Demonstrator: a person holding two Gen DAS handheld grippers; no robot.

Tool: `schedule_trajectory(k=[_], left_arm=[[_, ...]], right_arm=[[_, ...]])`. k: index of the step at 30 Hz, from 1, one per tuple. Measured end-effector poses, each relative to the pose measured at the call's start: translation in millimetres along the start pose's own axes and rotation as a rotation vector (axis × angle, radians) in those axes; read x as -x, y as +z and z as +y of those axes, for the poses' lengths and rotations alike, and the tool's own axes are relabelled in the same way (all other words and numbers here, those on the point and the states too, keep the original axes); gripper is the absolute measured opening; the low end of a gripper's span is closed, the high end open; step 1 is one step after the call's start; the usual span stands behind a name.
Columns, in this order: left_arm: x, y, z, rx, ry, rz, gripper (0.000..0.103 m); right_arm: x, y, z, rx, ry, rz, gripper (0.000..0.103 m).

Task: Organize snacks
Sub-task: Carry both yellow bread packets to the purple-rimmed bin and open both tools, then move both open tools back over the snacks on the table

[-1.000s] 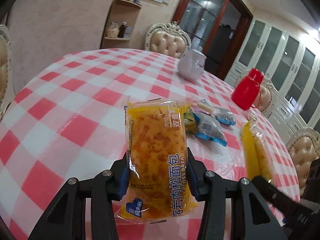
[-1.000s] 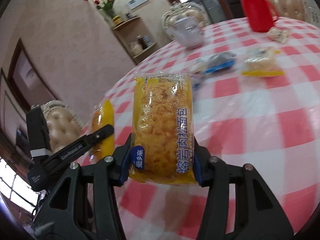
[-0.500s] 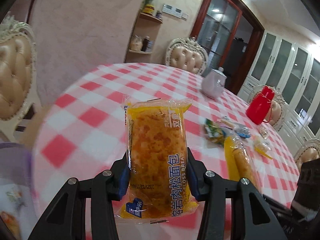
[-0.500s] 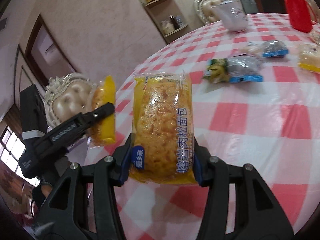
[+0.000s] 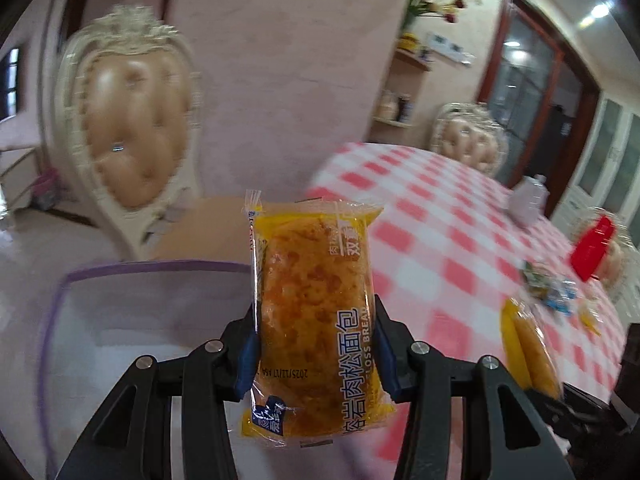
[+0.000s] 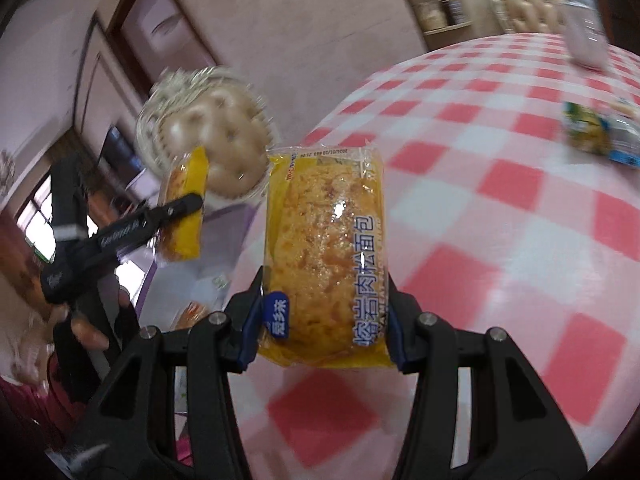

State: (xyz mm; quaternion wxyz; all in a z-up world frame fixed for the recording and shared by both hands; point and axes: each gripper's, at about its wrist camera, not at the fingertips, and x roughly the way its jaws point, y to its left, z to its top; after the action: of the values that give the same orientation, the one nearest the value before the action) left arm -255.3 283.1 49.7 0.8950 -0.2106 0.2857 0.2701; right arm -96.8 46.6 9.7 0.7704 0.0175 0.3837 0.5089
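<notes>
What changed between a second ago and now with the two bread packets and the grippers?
Both grippers swung off the checked table toward the clear purple-rimmed bin beside it. The left gripper now holds its bread packet over the bin; the right gripper with its packet is at the table edge. Nothing was released: both grips are unchanged, and the other snacks remain on the table.

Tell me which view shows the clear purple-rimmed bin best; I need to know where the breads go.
The left wrist view: the bin fills the lower left, its purple rim traced behind the left gripper and its bread packet. The right wrist view shows only a blurred slice.
</notes>
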Motion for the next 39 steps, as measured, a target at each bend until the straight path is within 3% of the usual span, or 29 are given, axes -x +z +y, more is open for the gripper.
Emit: schedule_trajectory(k=[10,14,17,18,20,25,28,36,39], left_arm=[[9,-4,87,0.09,0.172,0.031,0.049],[16,-1,103,0.121,0.262,-0.002,0.051],[26,4,98,0.14,0.283,-0.051,0.068],[29,6,92,0.137,0.27,-0.067,0.08],[31,7,75,0.112,0.242,-0.094,0.085],[8,9,-2,-0.02,0.086,-0.052,0.085],[-8,9,-67,-0.096,-0.044,-0.004,0.085],[-44,-22,-297,-0.313,-0.411,0.109,0.086],[-63,-42,-379,-0.313,-0.52,0.174,0.086]], right_arm=[[-54,-26,108,0.244,0.154,0.135,0.054],[-73,-45,148,0.355,0.202,0.212,0.056],[-73,-48,158,0.418,0.196,0.221,0.076],[-67,-46,154,0.416,0.189,0.199,0.077],[-58,-39,143,0.388,0.173,0.169,0.077],[-26,-16,77,0.24,0.077,0.088,0.078],[5,-9,27,0.147,-0.026,0.034,0.079],[133,-12,-129,-0.12,-0.415,-0.144,0.08],[183,-17,-186,-0.248,-0.582,-0.228,0.08]])
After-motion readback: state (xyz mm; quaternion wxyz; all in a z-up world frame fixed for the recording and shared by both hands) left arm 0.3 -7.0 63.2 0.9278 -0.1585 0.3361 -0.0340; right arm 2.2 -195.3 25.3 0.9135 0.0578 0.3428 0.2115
